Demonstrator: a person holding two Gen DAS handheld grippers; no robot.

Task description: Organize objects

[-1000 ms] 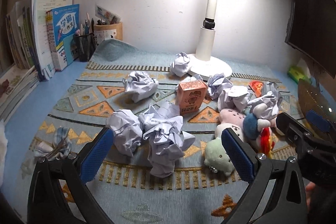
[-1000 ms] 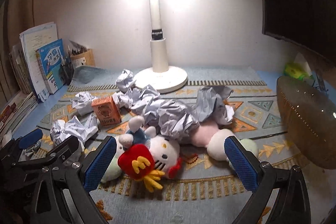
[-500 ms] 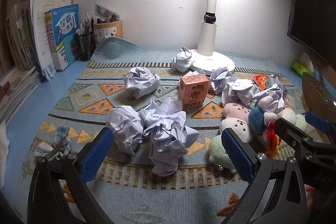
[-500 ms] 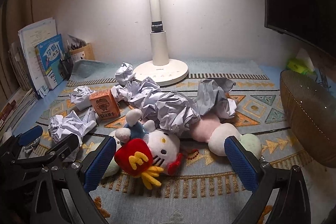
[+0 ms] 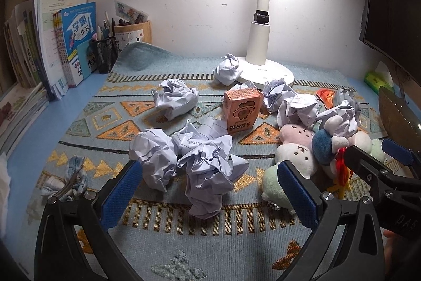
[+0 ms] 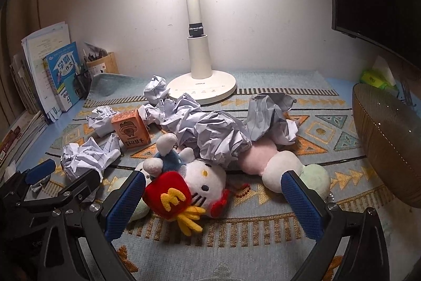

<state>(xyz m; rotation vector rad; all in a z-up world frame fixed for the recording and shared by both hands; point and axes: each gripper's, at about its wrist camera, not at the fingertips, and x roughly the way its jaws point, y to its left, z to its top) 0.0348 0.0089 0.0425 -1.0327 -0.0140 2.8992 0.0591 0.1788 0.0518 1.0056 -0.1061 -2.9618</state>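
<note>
- Both grippers stand with jaws wide apart and nothing between the pads. The left gripper (image 5: 208,186) hovers low over the rug (image 5: 110,120), its blue pads framing the nearest paper ball (image 5: 208,175) without touching it. The right gripper (image 6: 213,199) frames the white cat plush (image 6: 202,181) the same way, with no contact visible.
- Task things all lie loose on the rug: crumpled paper, plush toys, and an orange carton (image 5: 242,109) standing upright mid-rug. The woven basket (image 6: 386,141) sits at the right edge, a likely drop spot (judgement).
- Risk, large: the plush toys lie in one heap with paper on top. Closing on the cat plush could drag the pink plush (image 6: 257,157) and the grey paper wad (image 6: 218,136) along, scattering them.
- Risk, medium: the two grippers work close together. The left gripper's arm shows beside the right one's left pad, so a sideways move could make them collide.
- Risk, medium: the paper balls (image 5: 152,157) touch each other, so a grasp may nudge the neighbour or crush and slip off.
- Risk, small: a sweep past the carton could tip it.
</note>
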